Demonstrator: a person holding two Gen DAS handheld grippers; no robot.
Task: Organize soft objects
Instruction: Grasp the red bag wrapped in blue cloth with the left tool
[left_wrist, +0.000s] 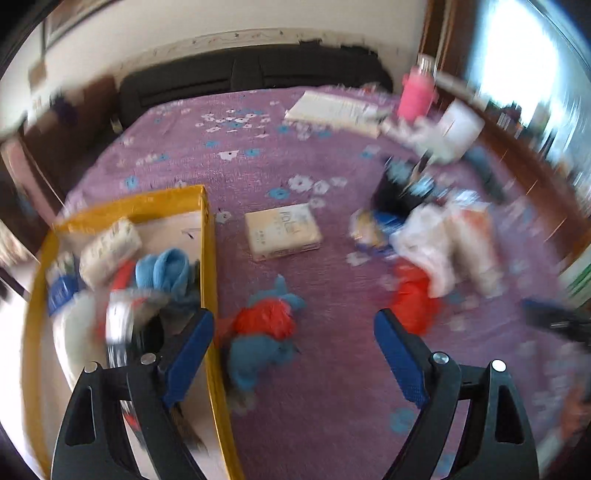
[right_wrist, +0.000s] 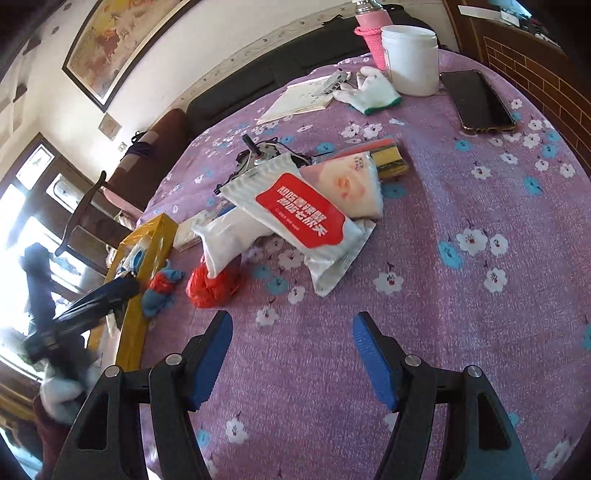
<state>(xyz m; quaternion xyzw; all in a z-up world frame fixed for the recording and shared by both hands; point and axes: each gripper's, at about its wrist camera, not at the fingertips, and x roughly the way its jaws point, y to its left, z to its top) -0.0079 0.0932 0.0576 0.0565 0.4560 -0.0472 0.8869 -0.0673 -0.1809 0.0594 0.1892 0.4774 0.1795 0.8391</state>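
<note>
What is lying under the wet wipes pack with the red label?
The wet wipes pack lies across a white pouch and partly on a pink-faced tissue pack. A red bag shows below the pouch. Anything else underneath is covered.

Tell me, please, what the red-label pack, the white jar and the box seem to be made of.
Red-label pack: glossy plastic film, crinkled, with sealed ends. White jar: probably smooth matte plastic. Box: likely cardboard, its yellow walls shiny as if taped.

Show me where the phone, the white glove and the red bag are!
phone (right_wrist: 478, 99): right wrist view, middle of its dark screen.
white glove (right_wrist: 371, 90): right wrist view, on its palm.
red plastic bag (right_wrist: 212, 288): right wrist view, middle of the crumpled bag.
</note>
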